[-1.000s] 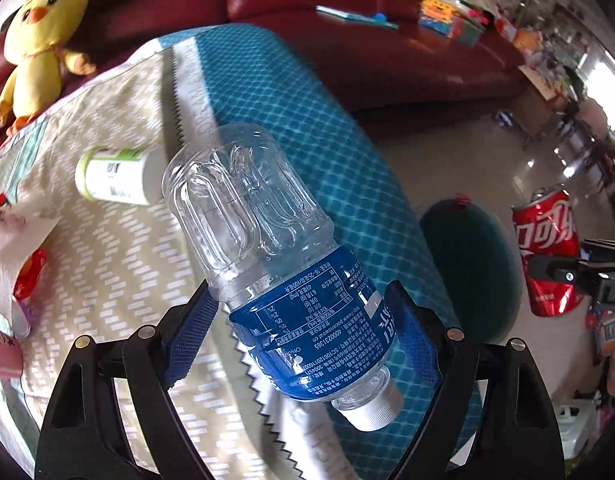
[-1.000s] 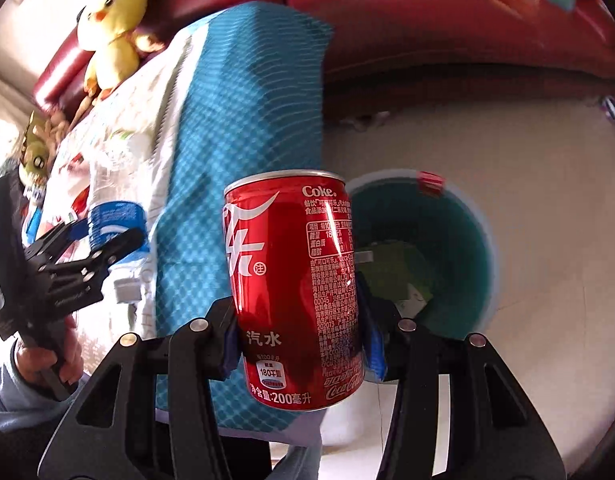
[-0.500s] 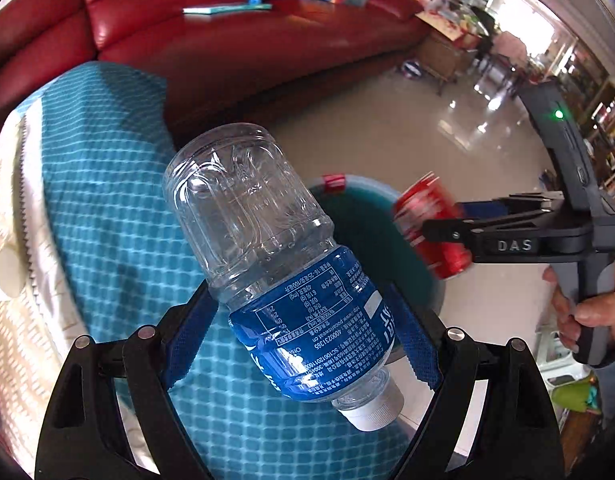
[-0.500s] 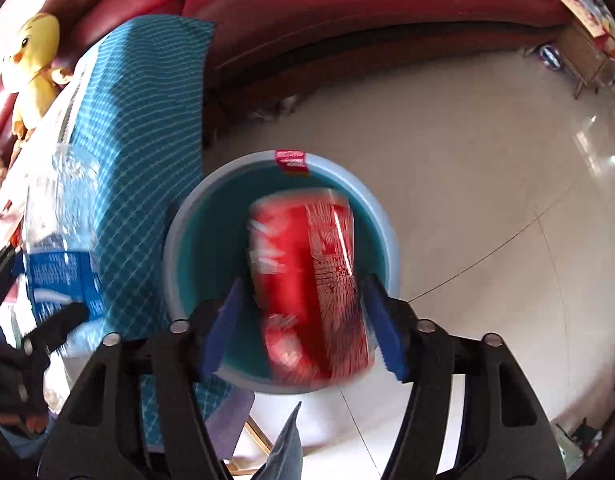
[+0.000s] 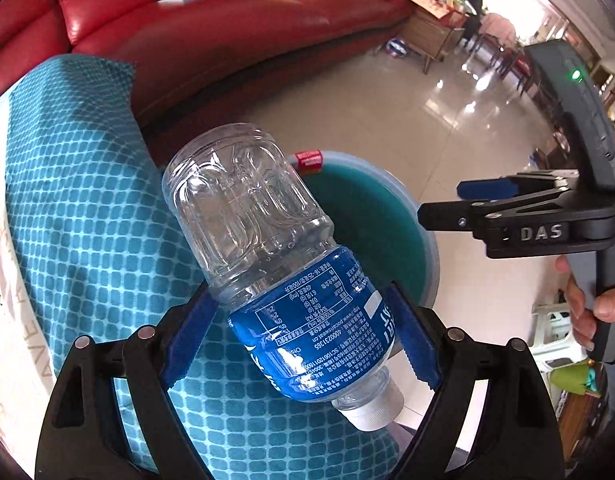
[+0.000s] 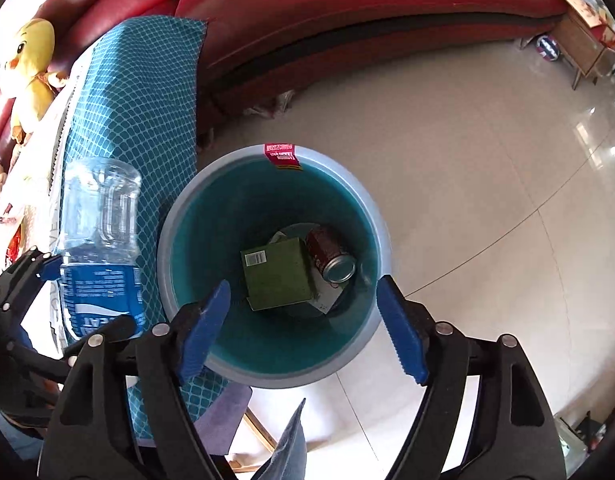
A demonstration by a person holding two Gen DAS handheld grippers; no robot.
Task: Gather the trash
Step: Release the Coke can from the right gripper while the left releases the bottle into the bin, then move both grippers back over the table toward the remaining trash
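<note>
My left gripper [image 5: 303, 320] is shut on an empty clear plastic bottle [image 5: 267, 248] with a blue label, cap pointing toward the camera, held beside the teal trash bin [image 5: 419, 236]. The bottle also shows in the right wrist view [image 6: 99, 240]. My right gripper [image 6: 303, 316] is open and empty, directly above the bin [image 6: 371, 216]. Inside the bin lie a red cola can [image 6: 331, 256] on its side and a green carton [image 6: 279, 276]. The right gripper also shows in the left wrist view [image 5: 463, 204], over the bin's far side.
A table with a teal patterned cloth [image 5: 87, 200] stands left of the bin. A red sofa [image 6: 347, 8] runs along the back. A yellow plush duck [image 6: 27, 68] sits at the far left. Shiny tiled floor [image 6: 487, 200] lies right of the bin.
The right gripper opened and the cola can dropped into the bin. The left gripper swung the bottle from over the table toward the bin.
</note>
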